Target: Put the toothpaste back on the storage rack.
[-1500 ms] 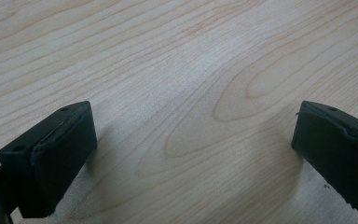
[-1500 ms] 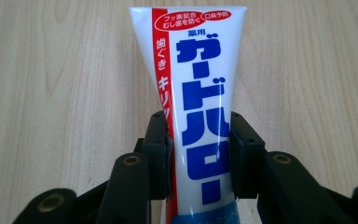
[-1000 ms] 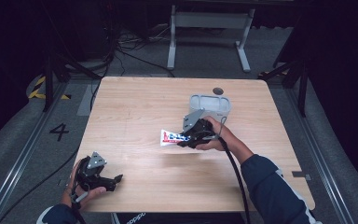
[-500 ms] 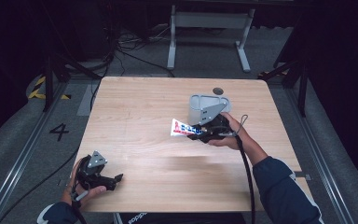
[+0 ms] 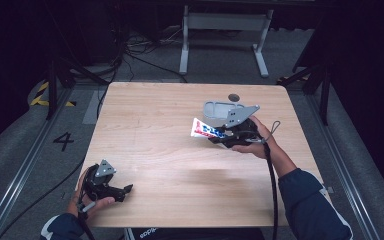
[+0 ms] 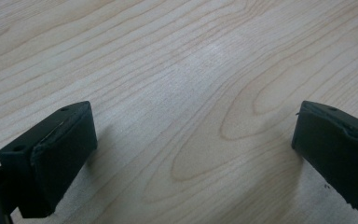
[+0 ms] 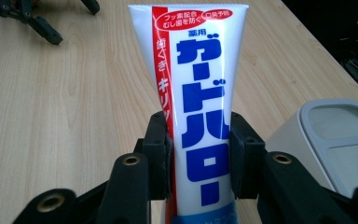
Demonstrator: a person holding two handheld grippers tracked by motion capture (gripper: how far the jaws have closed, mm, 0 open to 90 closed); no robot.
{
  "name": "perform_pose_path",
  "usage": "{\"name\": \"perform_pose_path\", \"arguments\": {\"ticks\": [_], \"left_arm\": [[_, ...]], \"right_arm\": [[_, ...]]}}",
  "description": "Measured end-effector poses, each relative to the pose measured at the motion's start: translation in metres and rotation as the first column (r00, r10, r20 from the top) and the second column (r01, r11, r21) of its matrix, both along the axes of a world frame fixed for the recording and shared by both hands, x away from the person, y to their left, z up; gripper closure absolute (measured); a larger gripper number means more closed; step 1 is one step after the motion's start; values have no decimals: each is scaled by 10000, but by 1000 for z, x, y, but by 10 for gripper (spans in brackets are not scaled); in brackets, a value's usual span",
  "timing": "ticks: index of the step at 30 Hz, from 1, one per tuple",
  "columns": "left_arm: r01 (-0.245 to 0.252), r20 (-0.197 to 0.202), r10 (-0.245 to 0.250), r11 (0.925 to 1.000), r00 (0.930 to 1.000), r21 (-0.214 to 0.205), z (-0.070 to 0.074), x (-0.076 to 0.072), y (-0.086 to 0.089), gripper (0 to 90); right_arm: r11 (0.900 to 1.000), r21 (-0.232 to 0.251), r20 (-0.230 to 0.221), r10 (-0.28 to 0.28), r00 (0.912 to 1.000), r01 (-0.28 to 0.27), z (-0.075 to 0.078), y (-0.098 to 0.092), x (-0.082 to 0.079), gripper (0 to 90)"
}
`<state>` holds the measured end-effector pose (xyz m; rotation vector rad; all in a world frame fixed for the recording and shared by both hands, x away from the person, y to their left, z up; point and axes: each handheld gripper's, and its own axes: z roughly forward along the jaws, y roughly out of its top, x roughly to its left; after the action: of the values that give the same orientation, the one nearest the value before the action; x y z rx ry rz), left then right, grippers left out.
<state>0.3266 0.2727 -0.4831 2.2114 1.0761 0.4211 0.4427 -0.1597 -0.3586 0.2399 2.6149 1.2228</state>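
A pale wooden desk (image 5: 180, 150) stands over a dark floor strung with cables. At its far right side lies a grey lidded container (image 5: 219, 108), a small dark disc (image 5: 234, 97) just beyond it. A person's right gripper (image 5: 215, 135) holds a white toothpaste tube (image 7: 200, 102) with blue and red lettering, lifted clear of the desk beside the container; its jaws are clenched on the tube's lower body, the crimped end pointing away toward the desk's left. The left gripper (image 5: 125, 189) rests at the near left corner, well apart, its jaws released and spread wide over bare wood. The step in hand looks like carrying the tube after pick-up. The next move likely calls for choosing a spot, perhaps the container, and lowering the tube level before letting go.
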Motion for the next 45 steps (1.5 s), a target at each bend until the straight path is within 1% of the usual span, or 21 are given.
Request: {"name": "perform_pose_path", "arguments": {"ticks": [2,5,9,12,14,19,21,24,28,30,31,32,33,39,41,42,43,45], "left_arm": [[25,-86,-26,10000,10000,-22,0,0,0,2],[22,-84,-22,10000,10000,10,0,0,0,2],[21,-55,-21,10000,10000,-26,0,0,0,2],[20,-33,-20,10000,10000,-12,0,0,0,3],[5,-44,-5,10000,10000,-8,0,0,0,2],[12,-28,-12,10000,10000,-3,0,0,0,3],[6,-48,-6,10000,10000,-6,0,0,0,2],[4,-53,-4,10000,10000,-4,0,0,0,3],[4,-53,-4,10000,10000,-2,0,0,0,2],[-14,-47,14,10000,10000,-27,0,0,0,2],[-14,-47,14,10000,10000,-27,0,0,0,2],[-1,-34,1,10000,10000,-30,0,0,0,2],[4,-30,-4,10000,10000,-25,0,0,0,2],[-7,-38,7,10000,10000,-26,0,0,0,3],[-10,-39,10,10000,10000,-30,0,0,0,3],[-10,-39,10,10000,10000,-30,0,0,0,2],[-7,-40,7,10000,10000,-33,0,0,0,2],[10,-28,-10,10000,10000,-25,0,0,0,2]], "right_arm": [[9999,94,65,-93,9999,93,3,-3,0,658],[9991,362,105,-211,9997,207,9,-7,2,658],[9977,563,250,-403,9989,388,17,-10,5,658],[9969,625,308,-501,9983,481,20,-12,7,658],[9949,798,356,-651,9972,621,23,-13,11,659],[9914,1007,395,-876,9954,833,29,-14,18,658],[9888,1132,428,-1031,9937,977,31,-14,21,657],[9818,1439,321,-1298,9910,1239,34,-16,29,656],[9745,1652,348,-1595,9866,1517,38,-15,40,658],[9699,1801,353,-1728,9843,1638,39,-14,45,659],[9699,1801,353,-1728,9843,1638,39,-14,45,659],[9650,1935,348,-1870,9817,1770,39,-12,50,659],[9631,1973,336,-1934,9805,1832,39,-11,52,659],[9576,1959,162,-2188,9756,2114,33,-5,68,659],[9556,1964,86,-2257,9742,2197,32,-4,74,659],[9556,1964,86,-2257,9742,2197,32,-4,74,659],[9547,1977,98,-2286,9735,2222,31,-4,78,658],[9513,1990,2,-2401,9707,2353,29,-4,84,658]]}}
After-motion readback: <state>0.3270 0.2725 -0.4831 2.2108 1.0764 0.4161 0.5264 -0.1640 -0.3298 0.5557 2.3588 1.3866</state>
